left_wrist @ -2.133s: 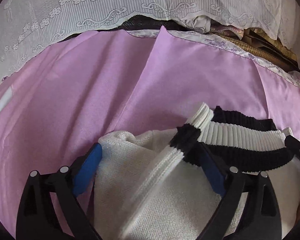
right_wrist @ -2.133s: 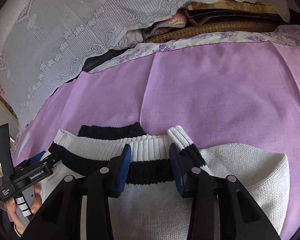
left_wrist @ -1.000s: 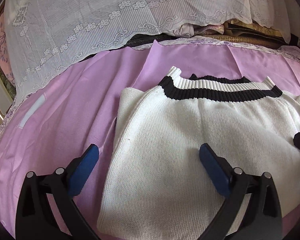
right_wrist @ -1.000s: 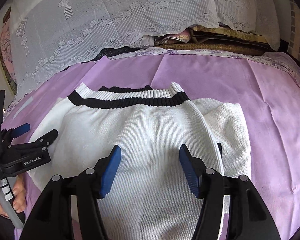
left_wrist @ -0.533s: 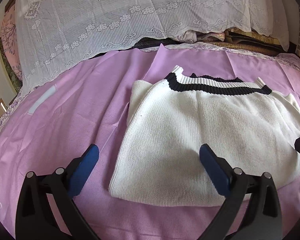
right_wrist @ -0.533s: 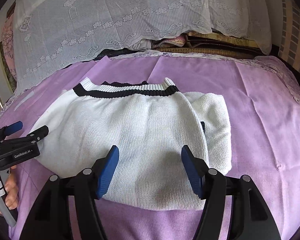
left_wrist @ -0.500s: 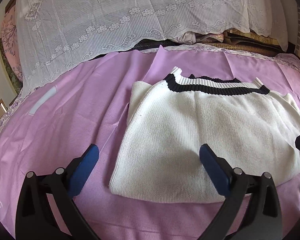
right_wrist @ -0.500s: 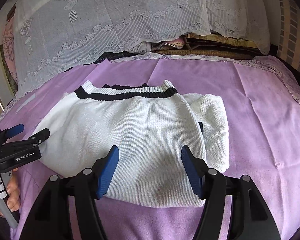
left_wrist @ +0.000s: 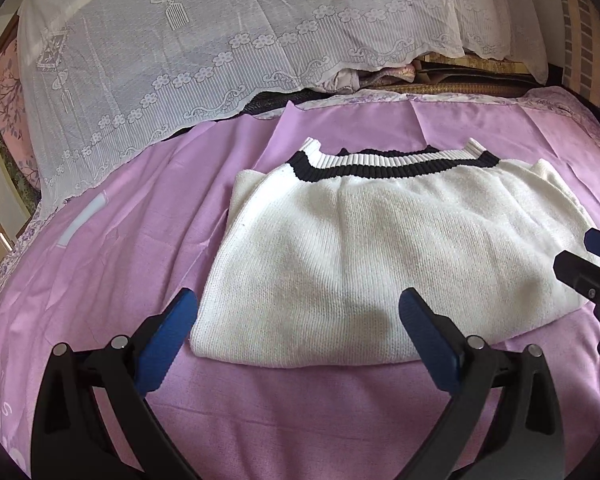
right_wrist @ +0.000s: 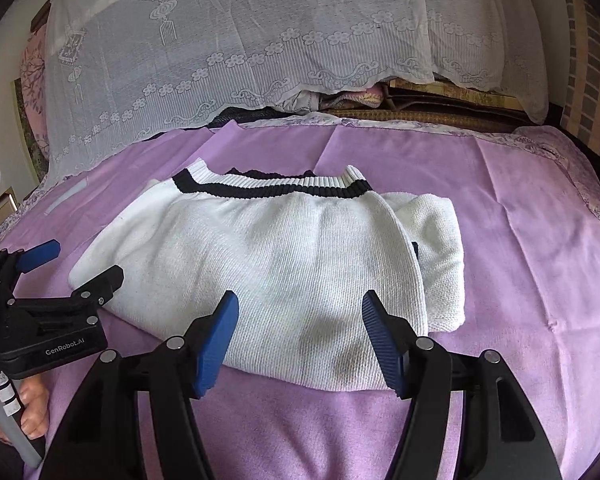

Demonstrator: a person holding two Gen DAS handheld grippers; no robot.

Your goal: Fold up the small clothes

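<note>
A white knitted sweater (left_wrist: 379, 248) with a black-and-white ribbed band lies folded flat on the purple sheet (left_wrist: 140, 240); it also shows in the right wrist view (right_wrist: 268, 264). A folded sleeve part (right_wrist: 439, 240) sticks out on its right side. My left gripper (left_wrist: 296, 312) is open and empty, just short of the sweater's near edge. My right gripper (right_wrist: 298, 312) is open and empty above the sweater's near edge. The left gripper also shows at the left of the right wrist view (right_wrist: 72, 260), and the right gripper at the right edge of the left wrist view (left_wrist: 595, 256).
A white lace cloth (left_wrist: 220, 40) covers a pile of bedding at the back. Folded mats (right_wrist: 439, 108) lie behind the sheet at the far right. A white strip (left_wrist: 84, 218) lies on the sheet at the left.
Both grippers let go of the sweater's ribbed end and drew back toward the near edge. The sweater now lies folded and still on the sheet.
</note>
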